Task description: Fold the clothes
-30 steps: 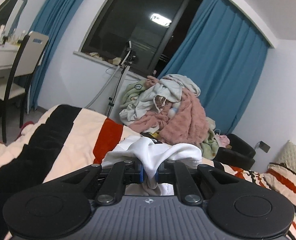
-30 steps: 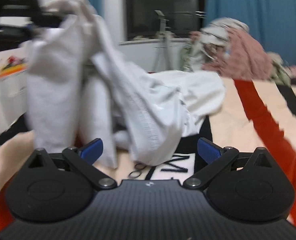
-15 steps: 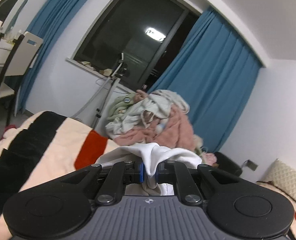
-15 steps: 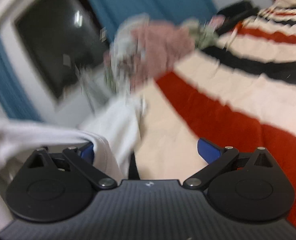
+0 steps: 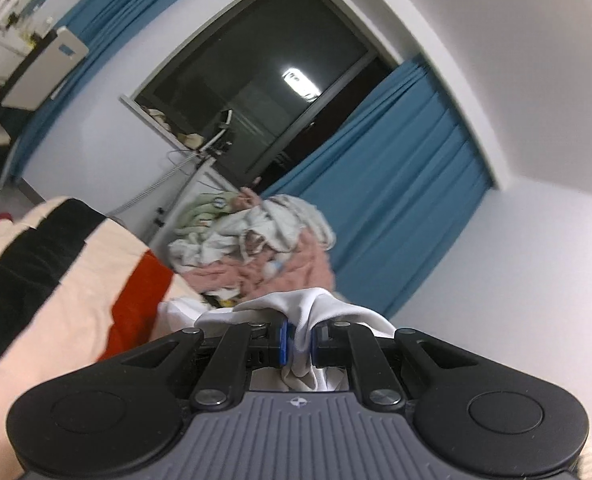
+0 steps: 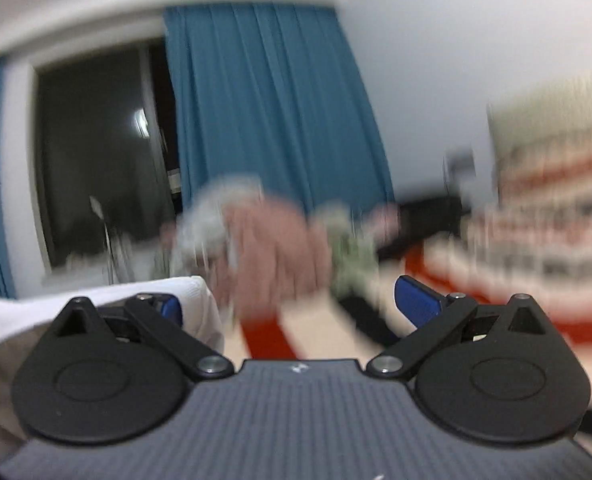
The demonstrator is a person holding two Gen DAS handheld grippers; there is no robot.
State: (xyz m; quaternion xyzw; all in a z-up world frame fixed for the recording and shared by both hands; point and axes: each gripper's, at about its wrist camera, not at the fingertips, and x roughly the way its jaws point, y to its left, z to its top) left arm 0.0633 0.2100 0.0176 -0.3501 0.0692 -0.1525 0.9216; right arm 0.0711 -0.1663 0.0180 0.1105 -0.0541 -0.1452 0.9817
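- The left gripper has its jaws drawn nearly together, pinching a bunched fold of a white garment; the cloth rises in a hump over the blue pads and hangs down between them.
- The right gripper has its jaws spread wide, with nothing pressed between them. A white cloth drapes over and around its left finger; the right finger is bare. This view is badly blurred, so I cannot tell whether this is the same garment.
- Landmark: the clothes pile, a heap of pink, white and pale green items at the far edge of the striped blanket. The item count cannot be told.
- The pinched white garment is on the near side of that pile, just in front of it, with part of it trailing on the blanket to the left.
- One window, dark, sits above and behind the pile.
- Two blue curtains: one to the right of the pile, one far to its left.
- One chair stands well left of the pile.
- One stand with a device stands just behind the pile, left side.
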